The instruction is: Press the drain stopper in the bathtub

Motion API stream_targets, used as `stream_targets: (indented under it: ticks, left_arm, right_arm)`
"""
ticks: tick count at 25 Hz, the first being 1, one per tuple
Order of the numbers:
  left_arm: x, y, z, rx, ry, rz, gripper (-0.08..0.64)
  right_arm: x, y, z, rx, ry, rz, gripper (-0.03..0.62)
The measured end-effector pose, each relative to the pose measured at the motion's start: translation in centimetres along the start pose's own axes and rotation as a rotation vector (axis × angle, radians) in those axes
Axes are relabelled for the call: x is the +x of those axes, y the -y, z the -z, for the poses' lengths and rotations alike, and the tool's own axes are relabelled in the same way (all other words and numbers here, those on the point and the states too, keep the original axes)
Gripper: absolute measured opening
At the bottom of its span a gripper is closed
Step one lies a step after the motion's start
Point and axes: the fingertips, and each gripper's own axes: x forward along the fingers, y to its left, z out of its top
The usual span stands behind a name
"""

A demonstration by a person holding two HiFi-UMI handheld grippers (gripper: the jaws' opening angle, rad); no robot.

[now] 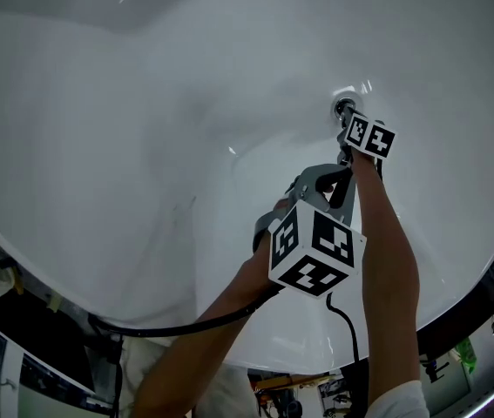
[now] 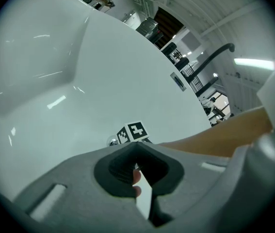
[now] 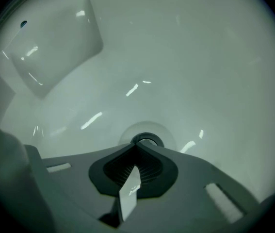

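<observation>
White bathtub [image 1: 142, 146] fills the head view, its chrome drain stopper [image 1: 343, 106] at the upper right of the basin. The right gripper [image 1: 348, 120] reaches down to it, while the left gripper [image 1: 341, 165] hangs just behind, above the tub floor. In the left gripper view, the jaws are pressed together with nothing between them; beyond the tips sit the right gripper's marker cube [image 2: 133, 131] and the stopper. In the right gripper view, the jaws are likewise closed and empty, their joined tips at the stopper's near edge.
</observation>
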Motion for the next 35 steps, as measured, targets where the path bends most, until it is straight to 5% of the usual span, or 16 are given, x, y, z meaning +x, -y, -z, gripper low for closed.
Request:
stream_targets:
  ticks: [15, 35]
  left_arm:
    - [-6.0, 3.1, -2.5, 0.062, 0.011, -0.001, 0.0]
    - [-17.0, 10.0, -5.7, 0.072, 0.066, -0.051, 0.0]
  right_arm:
    - [-7.1, -4.3, -1.9, -0.036, 0.018, -0.021, 0.003]
    - [-27.1, -11.8, -4.8, -0.042, 0.254, -0.178, 0.003]
